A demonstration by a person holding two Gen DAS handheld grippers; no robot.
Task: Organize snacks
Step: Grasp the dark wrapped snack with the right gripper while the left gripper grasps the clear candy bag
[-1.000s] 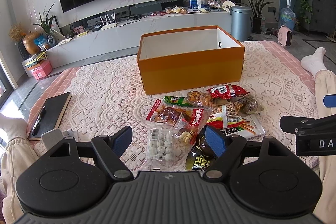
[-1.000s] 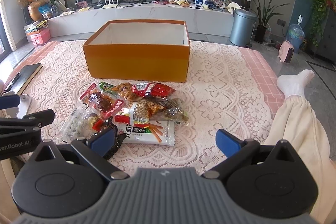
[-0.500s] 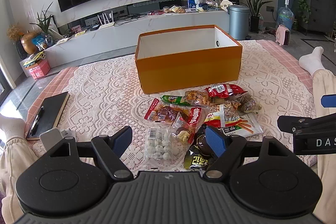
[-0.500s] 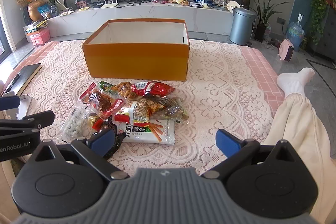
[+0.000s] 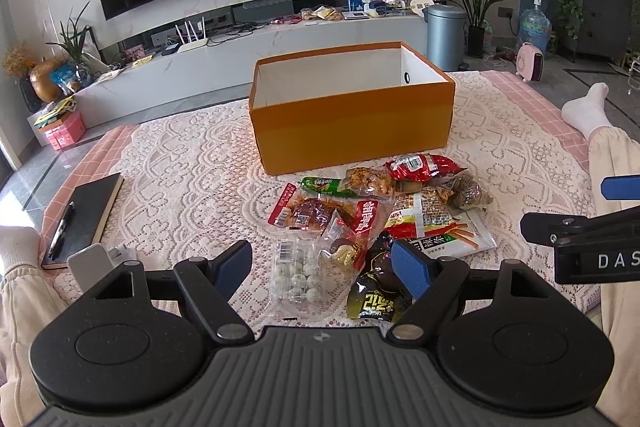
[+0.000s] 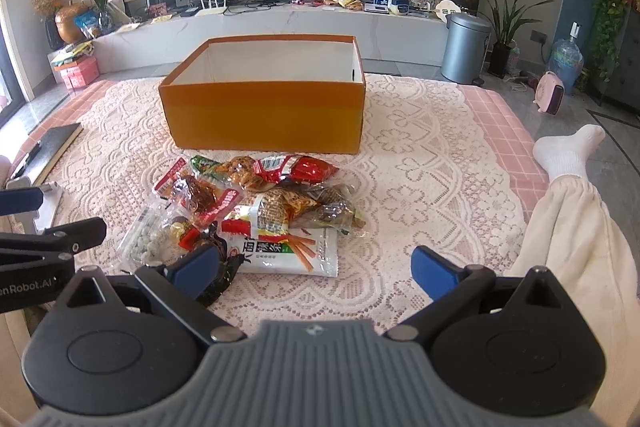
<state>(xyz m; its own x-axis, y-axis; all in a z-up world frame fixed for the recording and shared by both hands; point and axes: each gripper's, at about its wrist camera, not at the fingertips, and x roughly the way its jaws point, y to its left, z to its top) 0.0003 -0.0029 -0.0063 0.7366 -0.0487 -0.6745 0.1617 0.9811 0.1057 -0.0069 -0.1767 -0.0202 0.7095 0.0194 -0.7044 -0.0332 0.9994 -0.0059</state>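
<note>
An open orange box (image 5: 352, 119) (image 6: 264, 115) with a white, empty inside stands on the lace cloth. In front of it lies a pile of snack packets (image 5: 380, 203) (image 6: 256, 203): a red packet (image 5: 424, 166), a clear pack of white balls (image 5: 296, 273), a black packet (image 5: 376, 297) and a white noodle packet (image 6: 288, 253). My left gripper (image 5: 322, 271) is open and empty, just above the near edge of the pile. My right gripper (image 6: 316, 269) is open and empty, to the right of the pile's near edge.
A black notebook with a pen (image 5: 82, 215) lies at the left on the cloth. A white device (image 5: 90, 265) sits near my left gripper. The person's legs (image 6: 576, 227) lie on both sides. A TV console (image 6: 280, 23) and a bin (image 6: 466, 49) stand behind.
Both grippers have drawn back and risen very slightly, so the box and pile sit a little lower and farther in view. Nothing was grasped.
</note>
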